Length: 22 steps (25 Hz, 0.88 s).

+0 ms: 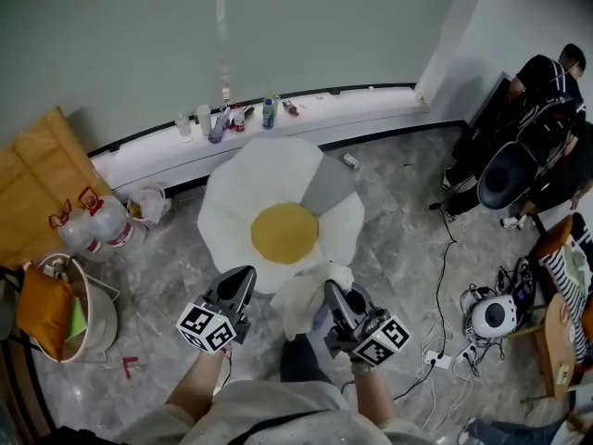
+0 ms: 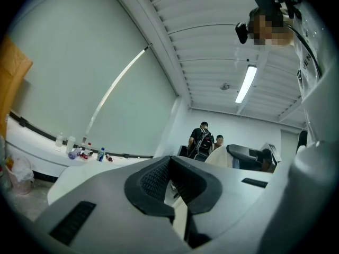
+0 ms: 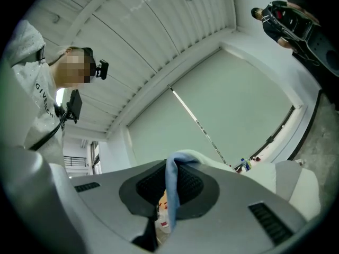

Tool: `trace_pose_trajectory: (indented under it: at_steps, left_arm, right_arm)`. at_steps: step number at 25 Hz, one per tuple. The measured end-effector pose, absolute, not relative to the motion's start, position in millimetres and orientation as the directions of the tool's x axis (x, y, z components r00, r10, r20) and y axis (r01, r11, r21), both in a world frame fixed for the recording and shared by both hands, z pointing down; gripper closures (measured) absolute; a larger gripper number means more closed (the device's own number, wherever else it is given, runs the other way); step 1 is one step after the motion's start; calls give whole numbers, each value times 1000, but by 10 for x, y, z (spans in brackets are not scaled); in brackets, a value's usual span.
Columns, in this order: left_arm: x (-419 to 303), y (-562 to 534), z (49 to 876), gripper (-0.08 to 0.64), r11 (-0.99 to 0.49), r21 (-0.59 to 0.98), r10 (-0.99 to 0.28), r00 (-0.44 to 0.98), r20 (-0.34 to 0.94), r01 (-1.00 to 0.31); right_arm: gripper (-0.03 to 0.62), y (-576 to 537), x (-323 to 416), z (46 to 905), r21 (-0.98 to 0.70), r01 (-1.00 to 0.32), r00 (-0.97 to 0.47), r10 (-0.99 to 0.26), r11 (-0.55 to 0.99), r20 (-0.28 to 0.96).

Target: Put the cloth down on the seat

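My right gripper [image 1: 332,293] is clamped on the white cloth [image 1: 298,302], bunched at its tips; the egg-shaped seat [image 1: 232,213] lies just ahead; my left gripper [image 1: 243,279], jaws nearly together and empty, is equally near.

Cloth [image 1: 306,299] at seat's [image 1: 239,193] near edge

Grey marble floor [image 1: 398,248] — the egg-shaped seat [image 1: 278,211] rests on it.

Person's white shirt [image 3: 29,73]: black letters, partly legible, "GIVEN…". Bottles [image 1: 268,112] on far ledge [image 1: 371,105]: labels too small to read.
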<state>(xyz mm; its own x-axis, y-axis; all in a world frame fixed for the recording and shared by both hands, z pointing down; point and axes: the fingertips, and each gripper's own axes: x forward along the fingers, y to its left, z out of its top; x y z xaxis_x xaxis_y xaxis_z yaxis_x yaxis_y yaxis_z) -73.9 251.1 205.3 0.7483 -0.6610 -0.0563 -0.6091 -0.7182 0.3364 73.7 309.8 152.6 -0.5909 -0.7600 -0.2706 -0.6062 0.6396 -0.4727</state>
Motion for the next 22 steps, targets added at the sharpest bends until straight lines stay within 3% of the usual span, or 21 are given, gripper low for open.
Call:
trace_pose_trajectory:
  at_steps: [11,22]
  left_arm:
    - [-85,1262,2131,546,-661,352,-715,698,-30,-662]
    - [116,417,2418,546,-575,366,-786,618,3,-732]
  right_arm:
    - [560,1872,1307,1488,-436,-543,-693,-676,717,-249]
    - [560,729,1664,1509,-423,-503,-739,-629,753,-241]
